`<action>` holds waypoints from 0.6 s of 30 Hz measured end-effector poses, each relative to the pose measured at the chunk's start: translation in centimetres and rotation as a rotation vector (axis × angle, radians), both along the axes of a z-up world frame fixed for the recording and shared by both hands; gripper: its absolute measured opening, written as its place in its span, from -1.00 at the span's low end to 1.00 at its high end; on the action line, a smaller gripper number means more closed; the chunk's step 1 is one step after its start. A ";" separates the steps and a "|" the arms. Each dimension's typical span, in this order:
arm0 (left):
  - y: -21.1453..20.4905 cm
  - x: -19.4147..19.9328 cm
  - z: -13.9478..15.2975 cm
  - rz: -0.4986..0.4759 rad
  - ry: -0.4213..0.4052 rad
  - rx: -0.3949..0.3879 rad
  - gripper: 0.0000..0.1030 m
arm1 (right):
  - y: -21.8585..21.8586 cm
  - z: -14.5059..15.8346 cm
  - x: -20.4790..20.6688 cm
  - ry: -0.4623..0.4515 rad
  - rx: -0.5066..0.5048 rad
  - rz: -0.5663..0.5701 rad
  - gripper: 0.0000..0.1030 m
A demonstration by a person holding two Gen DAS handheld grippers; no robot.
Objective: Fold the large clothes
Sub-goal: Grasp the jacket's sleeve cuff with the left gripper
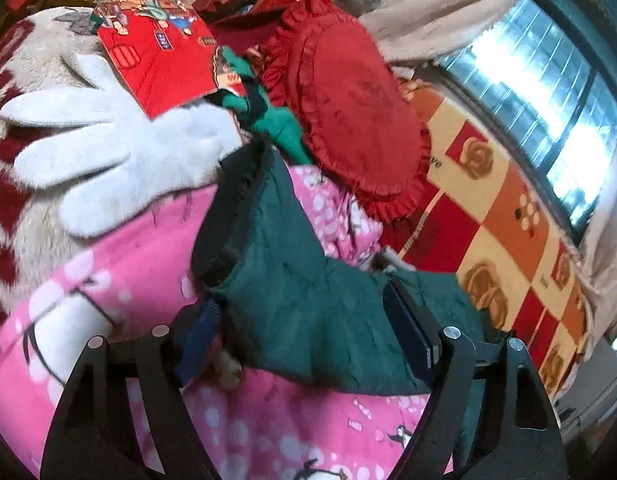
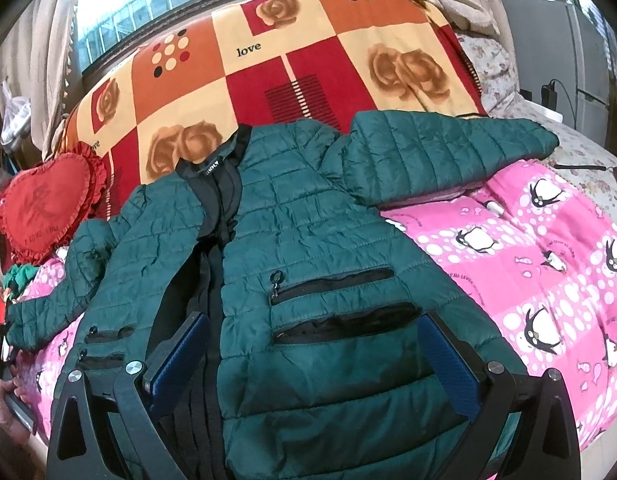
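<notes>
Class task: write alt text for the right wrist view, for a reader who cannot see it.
A dark green quilted jacket lies face up and unzipped on a bed, one sleeve stretched to the right, on a pink penguin-print blanket. The right gripper hovers open over the jacket's lower front. Behind lie a red, orange and cream rose-patterned blanket and a red heart-shaped cushion.

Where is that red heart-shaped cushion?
In the right wrist view the heart cushion lies at far left, beside the green jacket's sleeve, on the checked blanket.
</notes>
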State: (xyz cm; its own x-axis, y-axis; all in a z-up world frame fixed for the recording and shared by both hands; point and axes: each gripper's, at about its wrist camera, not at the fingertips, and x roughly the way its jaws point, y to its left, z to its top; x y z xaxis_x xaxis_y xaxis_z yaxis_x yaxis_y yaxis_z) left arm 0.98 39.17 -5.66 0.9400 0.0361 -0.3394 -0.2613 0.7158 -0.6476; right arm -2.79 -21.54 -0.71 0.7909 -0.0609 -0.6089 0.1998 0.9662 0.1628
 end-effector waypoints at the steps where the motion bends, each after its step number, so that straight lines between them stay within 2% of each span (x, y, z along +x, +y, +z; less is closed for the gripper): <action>1: 0.4 -0.1 -0.2 -0.001 -0.003 -0.018 0.55 | 0.0 0.0 0.0 0.001 0.002 0.000 0.99; 7: 1.2 2.1 0.0 -0.023 0.088 0.023 0.55 | 0.1 -0.1 0.2 0.017 -0.002 0.002 0.99; 12: 1.1 2.8 1.2 0.037 0.067 0.025 0.55 | 0.0 -0.2 0.2 0.017 -0.003 -0.002 0.99; 14: 1.4 3.3 1.5 0.076 0.095 0.058 0.55 | 0.0 -0.2 0.3 0.021 -0.001 -0.002 0.99; 18: 2.9 3.5 1.5 0.163 0.108 0.033 0.55 | -0.2 -0.3 0.4 0.025 0.000 -0.003 0.99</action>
